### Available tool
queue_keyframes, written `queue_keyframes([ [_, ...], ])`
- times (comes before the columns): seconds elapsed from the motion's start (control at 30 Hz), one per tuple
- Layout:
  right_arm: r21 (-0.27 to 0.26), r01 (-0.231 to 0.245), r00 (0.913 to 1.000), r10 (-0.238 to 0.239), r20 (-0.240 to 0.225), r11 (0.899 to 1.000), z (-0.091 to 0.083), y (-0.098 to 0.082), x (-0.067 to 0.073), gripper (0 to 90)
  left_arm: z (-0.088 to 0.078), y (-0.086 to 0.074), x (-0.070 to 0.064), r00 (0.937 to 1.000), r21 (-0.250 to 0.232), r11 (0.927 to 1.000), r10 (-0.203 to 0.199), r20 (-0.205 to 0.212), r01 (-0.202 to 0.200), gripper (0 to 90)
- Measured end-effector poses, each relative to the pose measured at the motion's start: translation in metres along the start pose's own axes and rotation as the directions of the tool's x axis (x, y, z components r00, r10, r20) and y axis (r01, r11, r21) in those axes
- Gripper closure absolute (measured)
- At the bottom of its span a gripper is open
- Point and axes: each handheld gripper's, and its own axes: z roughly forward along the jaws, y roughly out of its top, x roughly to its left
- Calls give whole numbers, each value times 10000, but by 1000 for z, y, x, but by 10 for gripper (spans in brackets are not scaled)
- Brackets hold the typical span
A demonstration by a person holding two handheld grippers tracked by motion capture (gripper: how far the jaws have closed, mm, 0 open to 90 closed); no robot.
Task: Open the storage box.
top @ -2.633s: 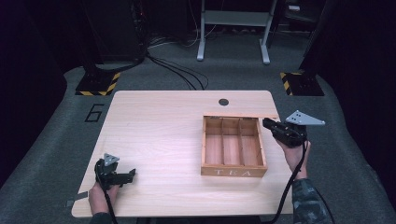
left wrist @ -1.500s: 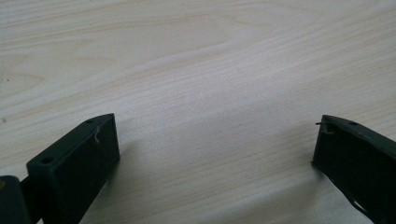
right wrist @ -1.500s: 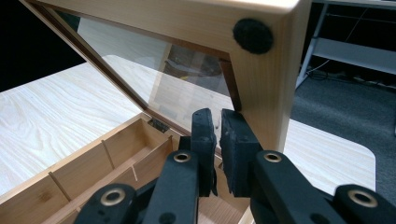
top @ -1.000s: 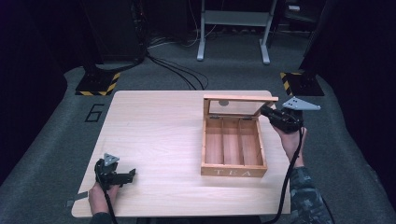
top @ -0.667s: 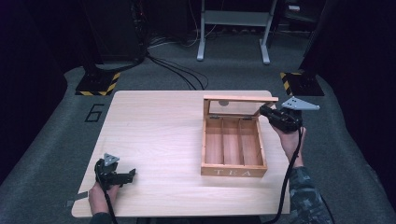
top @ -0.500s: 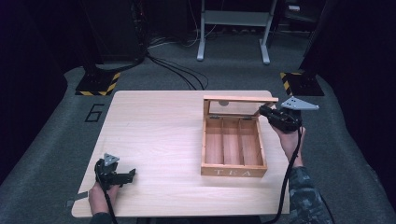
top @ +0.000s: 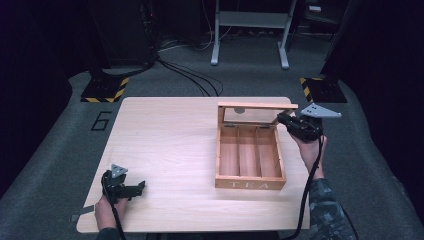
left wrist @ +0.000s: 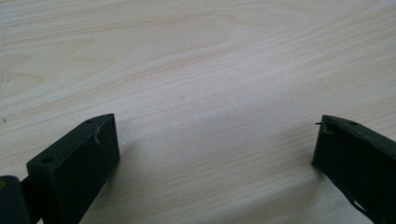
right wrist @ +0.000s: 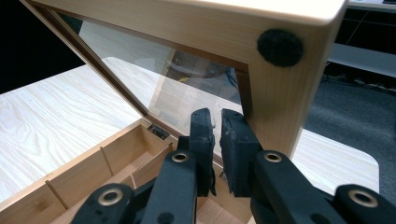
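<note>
Tea box (top: 250, 160), pale wood with three long compartments, is sitting at the desk's (top: 170, 135) three o'clock, long axis twelve-to-six. Left hand-held gripper (top: 134, 188) is resting open at seven o'clock, well apart. Right hand-held gripper (top: 281, 119), nearer, jaws closed, is propping the glass-paned lid (top: 257, 106) upright.

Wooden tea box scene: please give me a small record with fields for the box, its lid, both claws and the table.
box: light wooden tea box, three compartments, nothing in them
lid: glass-paned wooden lid, raised upright
right claw: shut, at the lid's right corner
left claw: open, holds nothing, near the table's front left
table: light wooden table
</note>
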Motion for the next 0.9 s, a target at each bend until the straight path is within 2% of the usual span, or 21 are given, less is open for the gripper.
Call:
queue_keyframes([
  [0.9,-42,85,9999,-84,56,10000,1,1,0,814,0,0,0,10000,1,10000,3,-2,-3,3],
])
